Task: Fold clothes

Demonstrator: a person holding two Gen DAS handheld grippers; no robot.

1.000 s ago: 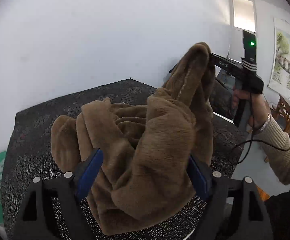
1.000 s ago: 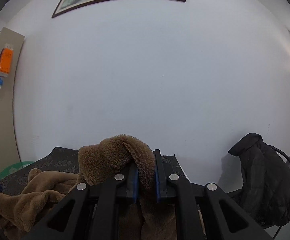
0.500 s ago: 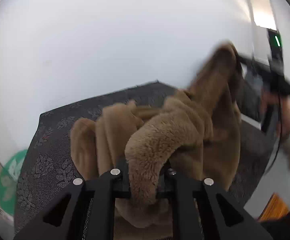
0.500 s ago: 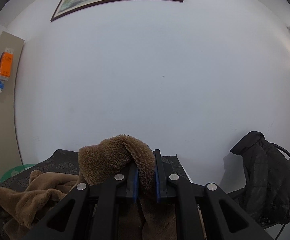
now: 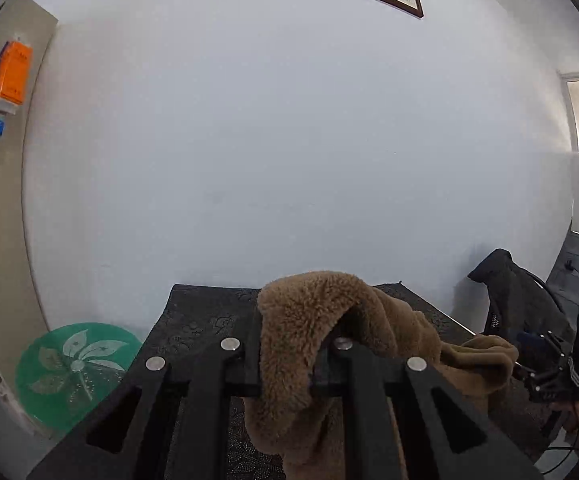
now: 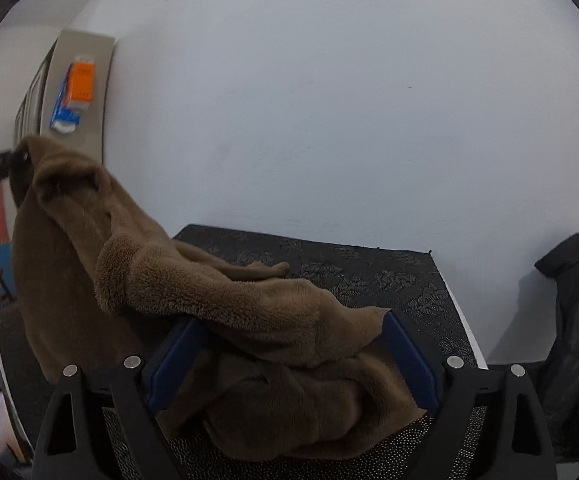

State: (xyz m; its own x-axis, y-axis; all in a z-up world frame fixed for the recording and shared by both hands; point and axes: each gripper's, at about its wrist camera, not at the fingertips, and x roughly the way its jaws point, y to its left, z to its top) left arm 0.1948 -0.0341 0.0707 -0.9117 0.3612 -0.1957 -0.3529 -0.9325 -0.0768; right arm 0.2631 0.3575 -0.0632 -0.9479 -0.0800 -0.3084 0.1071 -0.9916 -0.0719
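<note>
Your left gripper [image 5: 285,354] is clamped on a fold of the brown fleece garment [image 5: 309,320]; the pile bulges up between the closed fingers and spills over their right side. From there the cloth trails off to the right toward your other gripper, seen at the far right edge of the left wrist view. Your right gripper [image 6: 289,356] stands wide apart, blue pads [image 6: 173,356] exposed, with the garment heaped between the fingers but not pinched. In the right wrist view the fleece rises up and left from the fingers to a peak held by the left tool. Ahead of both grippers lies the dark patterned table [image 6: 369,276], the garment's lower bulk resting on it. To the right of the table, a black jacket [image 6: 577,312] hangs against the white wall.
</note>
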